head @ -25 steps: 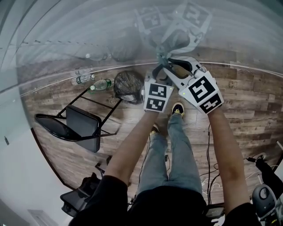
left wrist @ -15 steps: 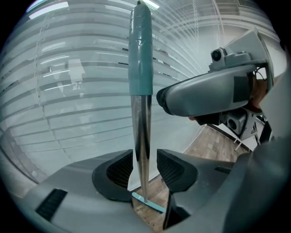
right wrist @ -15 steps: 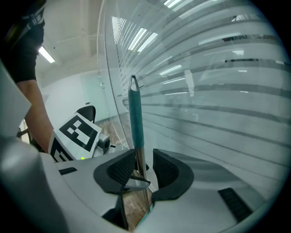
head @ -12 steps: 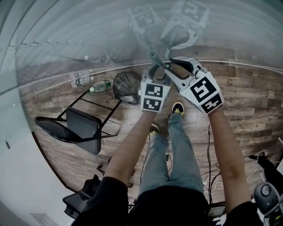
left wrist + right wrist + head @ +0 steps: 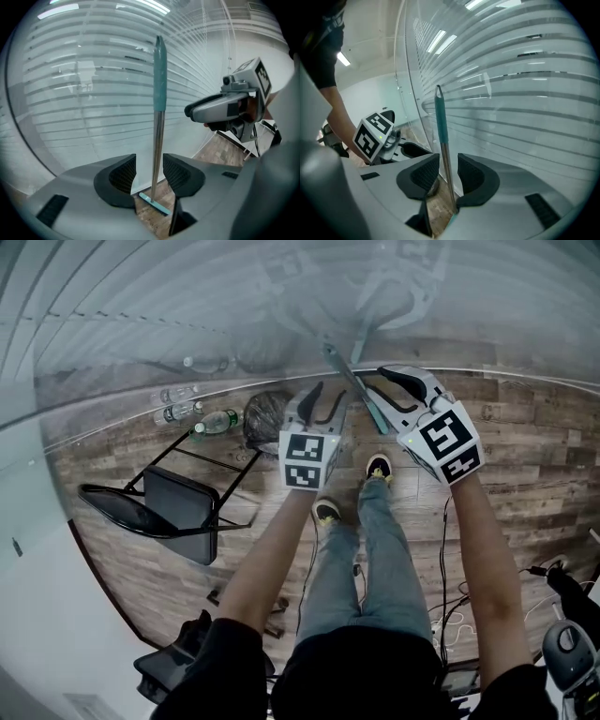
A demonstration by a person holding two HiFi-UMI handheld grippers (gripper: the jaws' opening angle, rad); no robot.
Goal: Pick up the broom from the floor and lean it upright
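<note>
Left hand-held gripper (image 5: 149,174) and right hand-held gripper (image 5: 448,174) pulled back since earlier frame, jaws just opened, both released. Broom (image 5: 159,93) stands just ahead, untouched, leaning on glass wall (image 5: 84,93). Best: retreat straight back, no nudge.

Wood floor (image 5: 525,474) bears broom (image 5: 356,385), folded chair (image 5: 159,507), bottles (image 5: 216,421), dark bag (image 5: 267,413).

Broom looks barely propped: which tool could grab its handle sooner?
Likely right. Both tools have just been opening; the right tool has the broom handle close between its pads, while the left tool sits farther from it.
</note>
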